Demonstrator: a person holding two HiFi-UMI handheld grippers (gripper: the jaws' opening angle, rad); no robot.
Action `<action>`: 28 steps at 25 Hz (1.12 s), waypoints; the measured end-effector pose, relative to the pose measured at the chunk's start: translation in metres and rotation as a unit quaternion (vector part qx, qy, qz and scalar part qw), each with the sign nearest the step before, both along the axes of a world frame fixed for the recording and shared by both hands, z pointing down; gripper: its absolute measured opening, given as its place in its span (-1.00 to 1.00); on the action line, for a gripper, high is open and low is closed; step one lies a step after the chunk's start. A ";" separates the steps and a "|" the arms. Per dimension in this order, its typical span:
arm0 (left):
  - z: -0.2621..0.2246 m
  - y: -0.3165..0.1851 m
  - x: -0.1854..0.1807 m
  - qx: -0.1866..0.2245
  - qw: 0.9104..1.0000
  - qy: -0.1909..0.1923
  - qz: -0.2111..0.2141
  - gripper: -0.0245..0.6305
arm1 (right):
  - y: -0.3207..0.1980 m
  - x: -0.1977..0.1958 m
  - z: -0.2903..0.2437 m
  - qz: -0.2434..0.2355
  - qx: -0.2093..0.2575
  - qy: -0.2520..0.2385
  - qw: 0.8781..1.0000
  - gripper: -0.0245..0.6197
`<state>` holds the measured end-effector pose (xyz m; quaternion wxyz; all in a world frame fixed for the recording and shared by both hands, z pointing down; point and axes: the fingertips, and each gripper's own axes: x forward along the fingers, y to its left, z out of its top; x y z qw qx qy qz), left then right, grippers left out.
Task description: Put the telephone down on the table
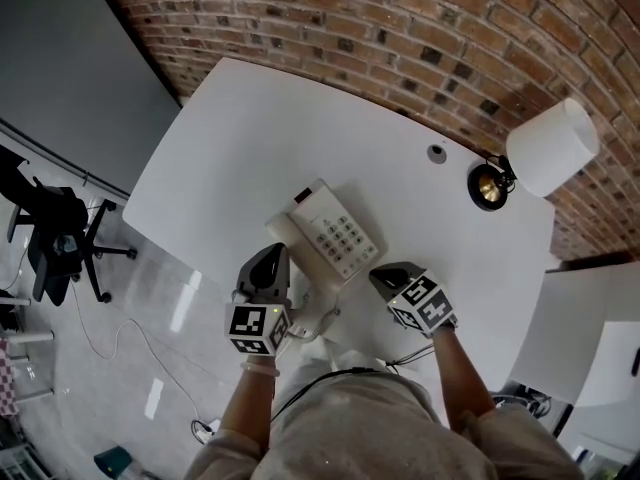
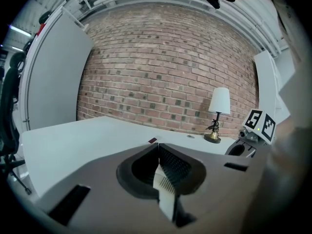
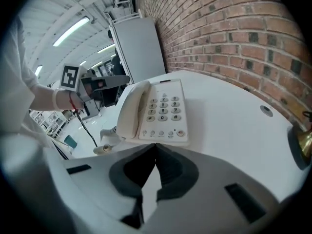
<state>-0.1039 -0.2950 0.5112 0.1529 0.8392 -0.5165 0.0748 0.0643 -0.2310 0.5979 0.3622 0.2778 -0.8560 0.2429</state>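
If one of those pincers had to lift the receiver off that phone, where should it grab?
Probably the handset's slim middle stretch, coming from above with the jaws across its width. It lies flat along one side of the telephone, and its two ends look bulkier.

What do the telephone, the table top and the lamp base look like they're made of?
Telephone: cream moulded plastic, smooth with a dull sheen.
Table top: white, matt and even; likely laminate or painted board, though the look leaves it open.
Lamp base: shiny yellow metal, probably brass, judging by its glints.
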 end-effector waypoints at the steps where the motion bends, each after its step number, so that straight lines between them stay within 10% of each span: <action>1: -0.002 0.001 -0.001 0.002 1.000 0.000 -0.001 -0.91 | 0.000 0.000 -0.005 0.006 0.004 -0.011 1.000 -0.90; 9: -0.019 0.008 -0.014 0.021 1.000 -0.006 -0.008 -0.91 | -0.007 0.002 -0.064 0.033 0.058 -0.111 0.992 -0.90; 28: -0.075 0.021 -0.050 0.084 0.995 -0.003 -0.054 -0.91 | -0.047 0.003 -0.192 0.031 0.213 -0.177 0.960 -0.91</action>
